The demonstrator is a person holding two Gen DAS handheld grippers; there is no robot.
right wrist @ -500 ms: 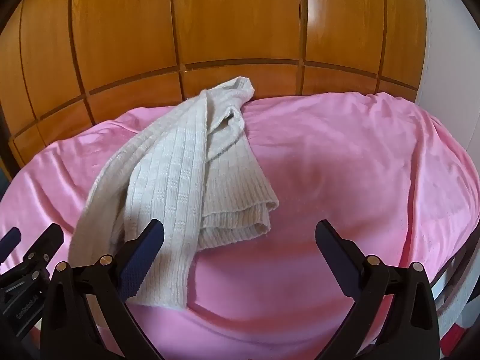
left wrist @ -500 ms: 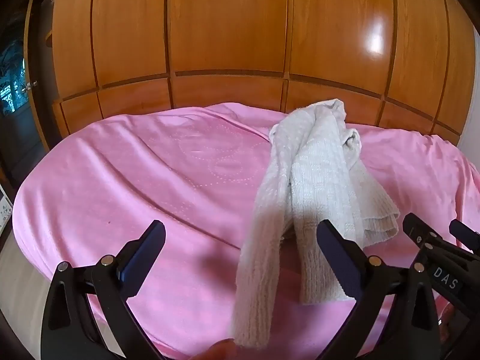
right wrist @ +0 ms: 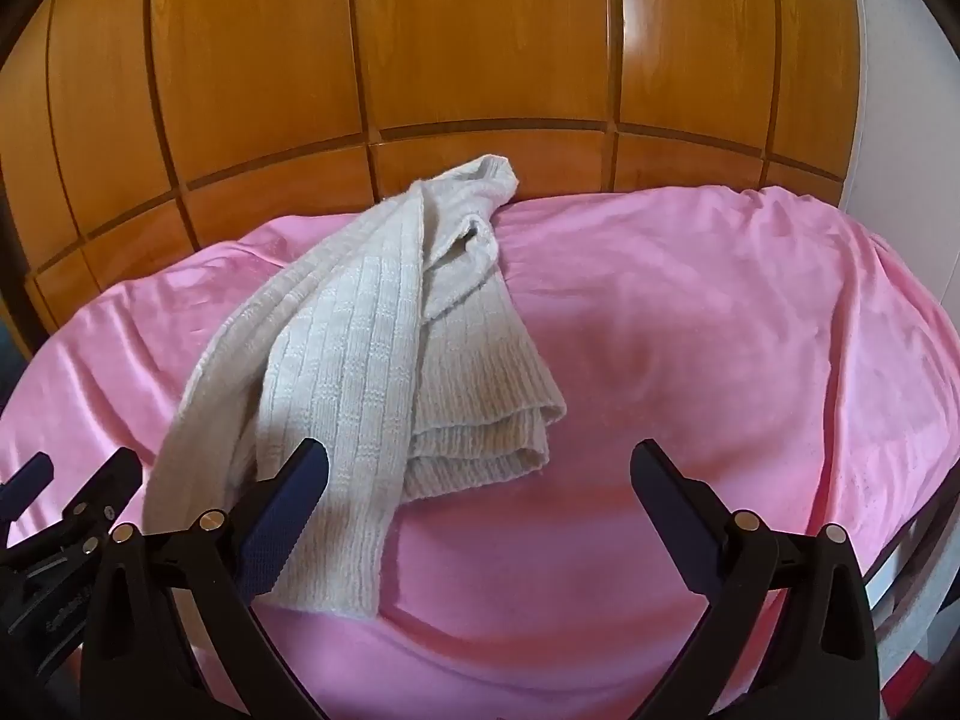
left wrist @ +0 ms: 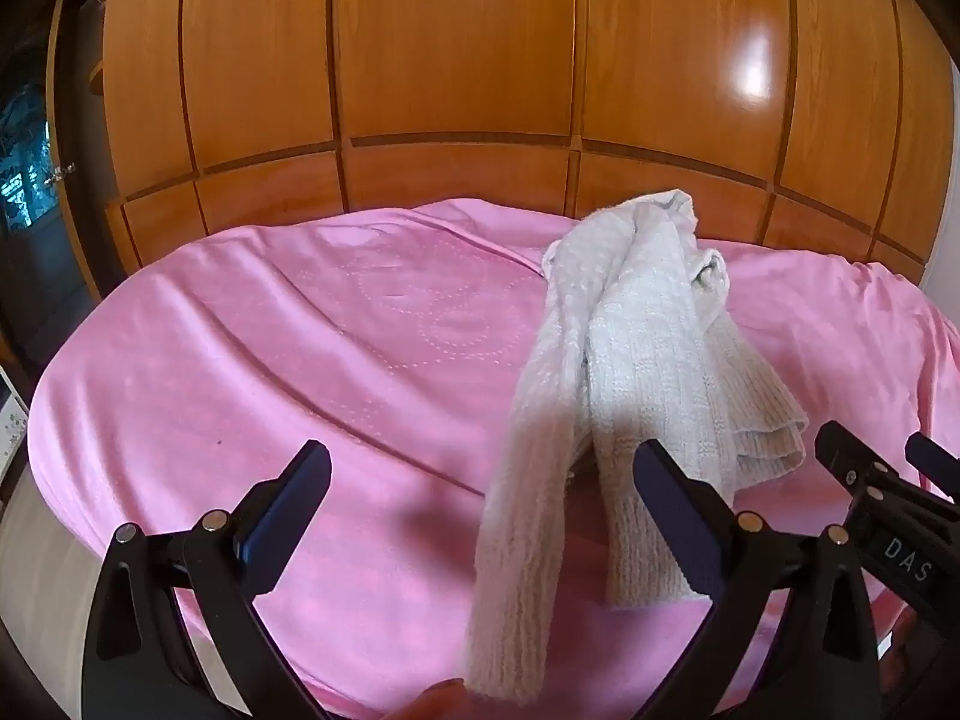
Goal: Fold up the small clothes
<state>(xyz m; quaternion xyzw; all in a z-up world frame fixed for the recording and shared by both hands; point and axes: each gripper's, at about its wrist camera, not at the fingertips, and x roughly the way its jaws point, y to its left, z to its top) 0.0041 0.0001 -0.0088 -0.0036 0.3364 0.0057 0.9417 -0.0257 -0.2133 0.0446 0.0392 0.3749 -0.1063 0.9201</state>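
A: Your left gripper (left wrist: 480, 516) and right gripper (right wrist: 479, 510) both stand with jaws wide and empty above the near edge of the bed.

B: And the garment?

A: The cream rib-knit sweater (right wrist: 384, 360) lies bunched on the pink bedsheet (right wrist: 690, 330), sleeves trailing toward you. Pinch each soft sleeve at its cuff and draw it flat first; the loose knit stretches, I'd judge.
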